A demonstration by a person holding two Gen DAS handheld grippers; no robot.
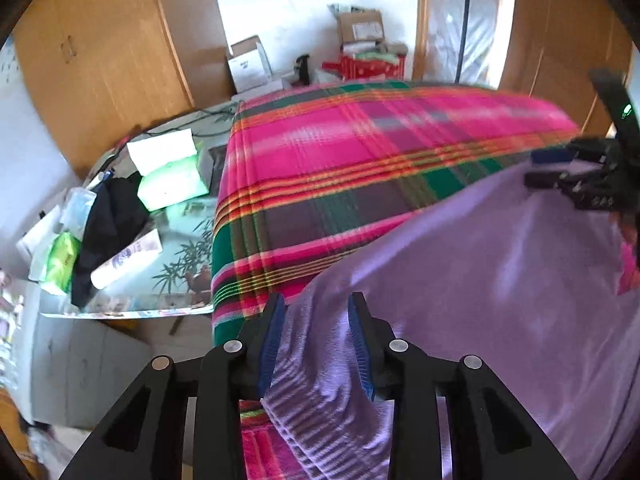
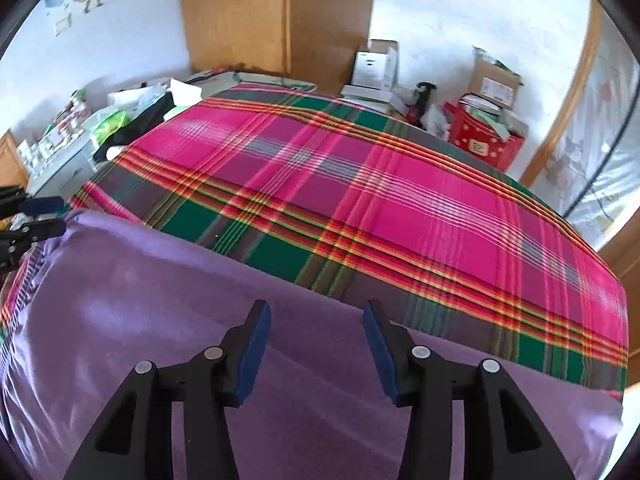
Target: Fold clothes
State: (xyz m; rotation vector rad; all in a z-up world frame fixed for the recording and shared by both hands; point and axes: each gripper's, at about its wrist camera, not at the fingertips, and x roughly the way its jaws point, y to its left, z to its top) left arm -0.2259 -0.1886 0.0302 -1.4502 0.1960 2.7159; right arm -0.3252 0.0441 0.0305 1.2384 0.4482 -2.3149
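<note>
A purple garment (image 1: 480, 280) lies across the near part of a bed covered by a pink, green and red plaid blanket (image 1: 360, 152). My left gripper (image 1: 318, 334) holds the garment's bunched ribbed hem (image 1: 316, 392) between its blue pads, and the cloth fills the whole gap. The left gripper (image 2: 44, 216) also shows at the left edge of the right wrist view, at the garment's raised corner. My right gripper (image 2: 316, 328) stands wide open above the garment (image 2: 160, 300), near its far edge. It appears again, blurred, as the right gripper (image 1: 548, 168) at the garment's far corner.
A glass-topped side table (image 1: 180, 240) left of the bed carries tissue packs, a black cloth and a tube. Cardboard boxes (image 2: 496, 84) and a red box (image 2: 480, 136) stand beyond the bed. Wooden wardrobes (image 2: 276, 16) line the walls.
</note>
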